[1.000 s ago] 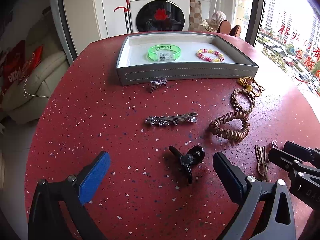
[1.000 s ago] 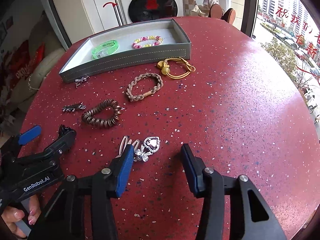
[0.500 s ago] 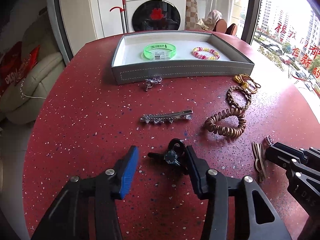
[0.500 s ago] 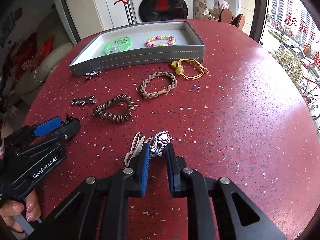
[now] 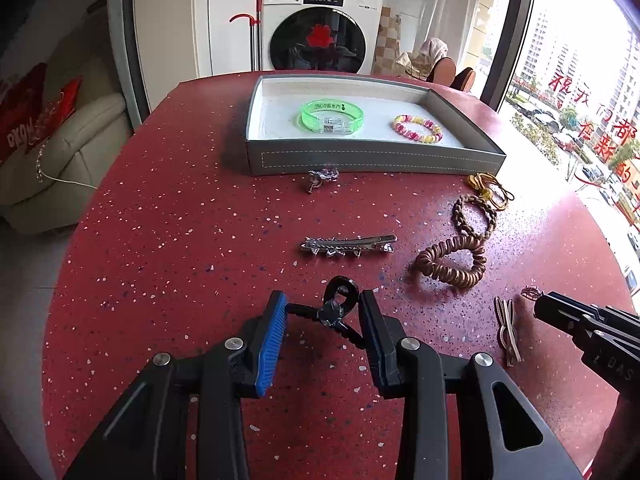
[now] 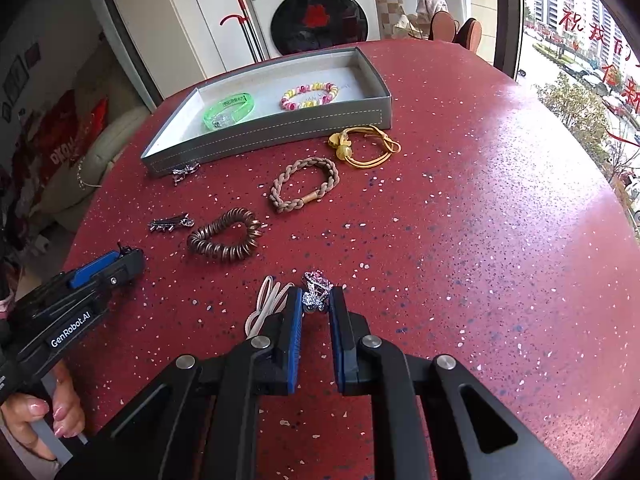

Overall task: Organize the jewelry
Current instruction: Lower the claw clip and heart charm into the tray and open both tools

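1. Left wrist view: the left tool [image 5: 323, 314], low in the frame's middle, has just been closing and now pinches the black hair claw [image 5: 338, 307] by its outer edges, a grip that looks meant for lifting it off the red tabletop [image 5: 168, 240].
2. Right wrist view: the right tool [image 6: 316, 300], centre frame, has just been closing too and squeezes the crystal ornament [image 6: 316, 289] on the beige hair tie [image 6: 266, 300].
3. The grey tray [image 6: 264, 136], upper left, already holds the green bracelet [image 6: 229, 110] and the beaded bracelet [image 6: 309, 95], so it is probably the destination.
4. Other pieces lie loose between tray and tools.
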The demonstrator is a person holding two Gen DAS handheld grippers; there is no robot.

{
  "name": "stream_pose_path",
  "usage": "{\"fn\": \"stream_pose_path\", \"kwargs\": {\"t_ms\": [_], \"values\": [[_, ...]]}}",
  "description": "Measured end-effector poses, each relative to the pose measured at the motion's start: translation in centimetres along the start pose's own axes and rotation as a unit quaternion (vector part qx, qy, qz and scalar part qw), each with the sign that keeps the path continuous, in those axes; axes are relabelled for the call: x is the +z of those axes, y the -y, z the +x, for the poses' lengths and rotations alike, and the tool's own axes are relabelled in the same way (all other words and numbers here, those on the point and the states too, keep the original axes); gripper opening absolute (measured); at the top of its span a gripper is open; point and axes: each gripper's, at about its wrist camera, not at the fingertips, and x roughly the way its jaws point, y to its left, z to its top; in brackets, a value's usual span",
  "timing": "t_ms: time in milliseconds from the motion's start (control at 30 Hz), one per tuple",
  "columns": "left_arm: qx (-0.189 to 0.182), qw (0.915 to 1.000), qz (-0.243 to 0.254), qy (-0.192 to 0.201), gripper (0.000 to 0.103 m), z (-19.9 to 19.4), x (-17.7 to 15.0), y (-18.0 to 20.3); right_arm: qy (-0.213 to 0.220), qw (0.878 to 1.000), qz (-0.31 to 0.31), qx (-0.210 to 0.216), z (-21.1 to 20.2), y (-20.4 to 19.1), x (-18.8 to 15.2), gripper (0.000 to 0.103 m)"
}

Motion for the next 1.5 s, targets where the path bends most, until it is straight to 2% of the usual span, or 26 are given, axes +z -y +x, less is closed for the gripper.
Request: {"fn": "stream_pose_path", "kwargs": {"t_ms": [467, 700, 1000, 1233, 1500], "values": [[-0.008, 0.9998, -0.015, 0.012, 0.055, -1.1, 1.9, -1.0, 0.023, 1.0, 0.005, 0.014, -1.3, 0.6, 2.9, 0.015], [-0.014, 0.9993, -0.019, 0.028, 0.055, -1.5, 4.4, -1.5, 0.04, 0.999, -0.011, 0.02, -1.4, 0.3, 6.8, 0.015], [-0.015, 0.9986, -0.017, 0.048, 0.055, -0.3, 10.0, -1.8, 0.042, 0.998, -0.036, 0.035, 0.2, -1.0, 12.8, 0.015], [-0.015, 0.9992, -0.008, 0.036, 0.055, 3.0, 14.2, -1.4, 0.033, 0.998, -0.049, 0.035, 3.4, -2.1, 16.5, 0.015], [-0.016, 0.9995, 0.011, -0.025, 0.055, 8.8, 16.3, -1.0, 0.012, 0.999, -0.039, 0.031, 7.8, -1.9, 18.8, 0.014]]}}
